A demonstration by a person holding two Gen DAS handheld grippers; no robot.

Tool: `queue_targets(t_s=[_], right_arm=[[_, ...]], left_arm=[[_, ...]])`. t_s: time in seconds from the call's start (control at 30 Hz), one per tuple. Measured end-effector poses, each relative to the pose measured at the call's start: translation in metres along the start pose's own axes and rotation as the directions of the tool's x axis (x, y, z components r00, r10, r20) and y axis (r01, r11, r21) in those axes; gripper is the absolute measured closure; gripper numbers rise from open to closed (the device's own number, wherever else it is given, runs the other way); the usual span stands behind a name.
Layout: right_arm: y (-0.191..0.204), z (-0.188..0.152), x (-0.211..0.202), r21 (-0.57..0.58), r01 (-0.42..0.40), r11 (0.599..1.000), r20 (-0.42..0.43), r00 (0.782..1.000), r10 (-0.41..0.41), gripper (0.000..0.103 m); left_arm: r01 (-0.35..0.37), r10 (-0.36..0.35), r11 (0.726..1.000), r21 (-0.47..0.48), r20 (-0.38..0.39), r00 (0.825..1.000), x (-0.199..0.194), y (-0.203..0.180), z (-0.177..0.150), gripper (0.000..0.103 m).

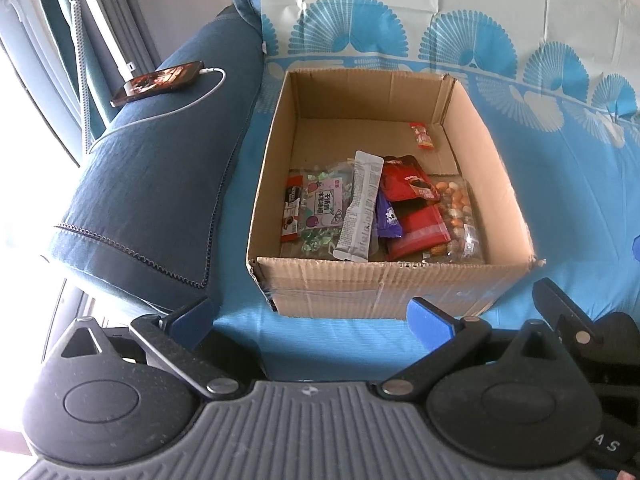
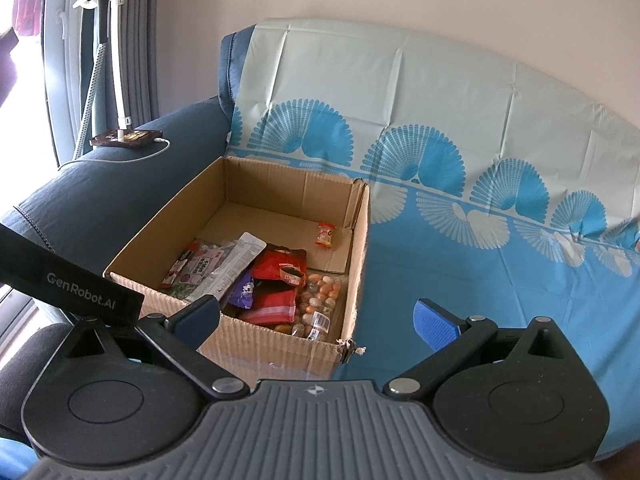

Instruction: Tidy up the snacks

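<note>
An open cardboard box (image 1: 384, 284) (image 2: 268, 348) sits on a sofa seat covered by a blue patterned sheet (image 1: 560, 200) (image 2: 480, 260). Inside lie several snacks: a white stick pack (image 1: 358, 206) (image 2: 236, 264), red pouches (image 1: 412, 208) (image 2: 280, 266), a purple wrapper (image 1: 388, 216) (image 2: 244, 292), a pink candy bag (image 1: 320, 208) (image 2: 200, 268), a clear bag of orange sweets (image 1: 456, 212) (image 2: 320, 296), and a small red candy (image 1: 422, 135) (image 2: 326, 234) alone at the back. My left gripper (image 1: 312, 318) is open in front of the box, holding nothing. My right gripper (image 2: 316, 318) is open too, by the box's near right corner.
A dark blue sofa armrest (image 1: 160, 168) (image 2: 100, 188) stands left of the box, with a phone (image 1: 158, 82) (image 2: 126, 138) on a white charging cable. Curtains and a white stand (image 2: 116, 60) are behind it. Part of the other gripper (image 2: 68, 284) crosses the right view's left edge.
</note>
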State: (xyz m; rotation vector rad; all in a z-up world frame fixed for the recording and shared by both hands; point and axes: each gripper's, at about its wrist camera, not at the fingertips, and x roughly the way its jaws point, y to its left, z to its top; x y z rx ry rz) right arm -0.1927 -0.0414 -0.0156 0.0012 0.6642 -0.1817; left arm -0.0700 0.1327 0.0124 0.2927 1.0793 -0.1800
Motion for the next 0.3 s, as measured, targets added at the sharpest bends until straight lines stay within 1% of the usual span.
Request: queue_targets(t_s=[0.3], right_arm=[[0.0,-0.0003,-0.0003,0.001,-0.001,1.0,0.002,1.0,0.001,0.0]], left_arm=[[-0.005,0.005,1.0,-0.002,0.005,1.0,-0.0012,0.0005,-0.0003,0.0]])
